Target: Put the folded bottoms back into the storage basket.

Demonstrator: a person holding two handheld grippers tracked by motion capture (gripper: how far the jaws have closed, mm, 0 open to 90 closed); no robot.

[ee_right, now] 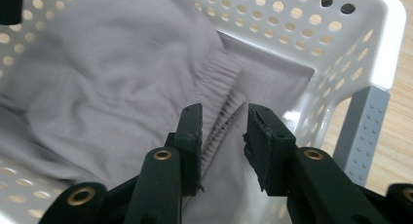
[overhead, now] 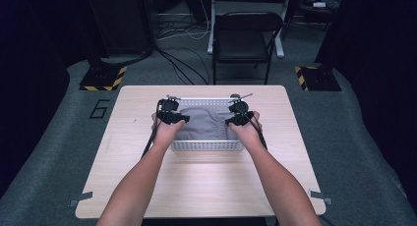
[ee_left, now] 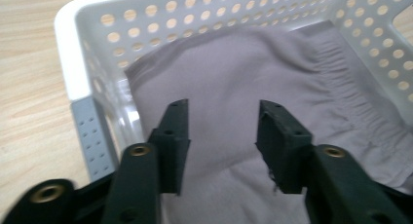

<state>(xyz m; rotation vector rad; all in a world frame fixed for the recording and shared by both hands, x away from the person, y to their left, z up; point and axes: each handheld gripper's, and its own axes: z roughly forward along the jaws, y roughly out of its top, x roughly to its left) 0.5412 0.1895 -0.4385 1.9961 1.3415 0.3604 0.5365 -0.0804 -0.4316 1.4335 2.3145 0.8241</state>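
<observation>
While both forearms reach in from the near edge of the wooden table [overhead: 206, 186], the two grippers hang over a white perforated basket [overhead: 206, 145] that sits toward the table's far half. Inside it lies a grey garment [overhead: 201, 123], crumpled and filling most of the basket floor, with a gathered elastic waistband [ee_right: 221, 70] running along the side nearest the right hand.

The left gripper [overhead: 171, 117] is at the basket's left end. In the left gripper view its jaws stand well apart above the smooth grey cloth [ee_left: 253, 73], with fabric showing in the gap between them and neither pad pressing on it; the basket's left wall and its grey corner post [ee_left: 93, 136] sit just beside the left jaw.

The right gripper [overhead: 239, 119] is at the basket's right end. In the right gripper view its jaws are parted too, more narrowly, right over the ridged waistband; the cloth lies loose between them, not pinched. Another grey corner post [ee_right: 363, 129] stands just beside the right jaw.

Beyond the table a black chair [overhead: 243, 39] stands on the grey floor.
</observation>
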